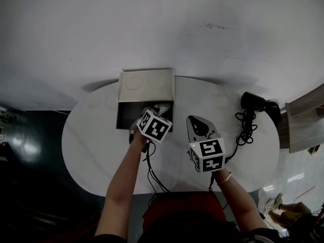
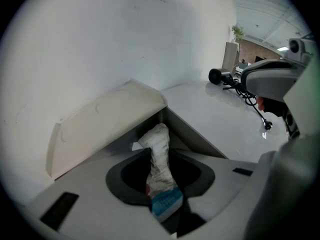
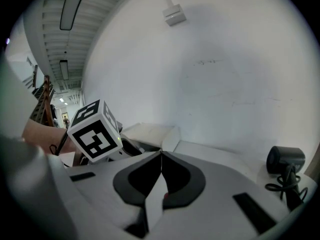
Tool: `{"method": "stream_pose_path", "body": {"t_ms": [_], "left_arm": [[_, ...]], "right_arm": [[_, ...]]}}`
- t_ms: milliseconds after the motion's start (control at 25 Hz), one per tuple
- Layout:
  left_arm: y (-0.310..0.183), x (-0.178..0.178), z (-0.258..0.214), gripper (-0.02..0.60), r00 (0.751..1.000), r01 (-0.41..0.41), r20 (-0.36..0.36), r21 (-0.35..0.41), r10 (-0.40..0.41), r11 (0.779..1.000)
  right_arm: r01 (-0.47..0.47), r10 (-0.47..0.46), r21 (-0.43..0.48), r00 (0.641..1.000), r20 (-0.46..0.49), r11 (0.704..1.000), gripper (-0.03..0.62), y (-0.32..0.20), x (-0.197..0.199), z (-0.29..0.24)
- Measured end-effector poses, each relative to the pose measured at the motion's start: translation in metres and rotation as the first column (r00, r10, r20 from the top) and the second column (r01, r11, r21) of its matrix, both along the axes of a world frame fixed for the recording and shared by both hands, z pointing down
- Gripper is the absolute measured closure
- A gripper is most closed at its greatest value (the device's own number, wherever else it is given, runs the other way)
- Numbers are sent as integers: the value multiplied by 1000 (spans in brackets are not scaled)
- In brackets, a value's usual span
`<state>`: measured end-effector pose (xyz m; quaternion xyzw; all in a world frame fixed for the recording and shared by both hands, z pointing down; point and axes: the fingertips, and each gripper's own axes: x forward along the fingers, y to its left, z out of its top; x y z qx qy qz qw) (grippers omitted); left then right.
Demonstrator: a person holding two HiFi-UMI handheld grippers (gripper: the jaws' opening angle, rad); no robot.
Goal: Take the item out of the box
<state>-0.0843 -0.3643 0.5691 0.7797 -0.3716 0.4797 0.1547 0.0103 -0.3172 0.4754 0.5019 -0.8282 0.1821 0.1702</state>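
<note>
— Two grippers are seen over the white table (image 1: 96,156). What is held by the left gripper (image 2: 159,159)?
— A crumpled white packet (image 2: 157,139) with a blue end is clamped between its half-closed jaws, just above the open box (image 2: 195,134) at the far side by the wall.
— And the right gripper (image 3: 161,156)?
— Its jaws are pressed together and nothing is held; it is kept right of the box.

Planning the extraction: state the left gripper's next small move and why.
Probably lift the left gripper straight up: its jaws look pinched on the crumpled white packet, whose far end sits inside the open box, between its walls.
</note>
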Motion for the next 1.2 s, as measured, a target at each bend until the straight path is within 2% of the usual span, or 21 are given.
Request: {"method": "stream_pose_path", "body": {"t_ms": [240, 720, 920, 1200], "left_arm": [[3, -4, -18, 456, 999, 17, -36, 53, -15, 998], [13, -5, -66, 457, 985, 90, -160, 169, -63, 982], [19, -7, -82, 460, 979, 117, -187, 211, -77, 971], [36, -11, -109, 462, 959, 163, -271, 276, -86, 947]], "right_arm": [[9, -9, 5, 1000, -1, 1000, 579, 5, -5, -3], [0, 1, 43, 1000, -7, 999, 579, 17, -6, -21], [-3, 4, 58, 1000, -10, 998, 579, 23, -5, -28], [-17, 16, 80, 1000, 15, 997, 579, 34, -3, -41]]}}
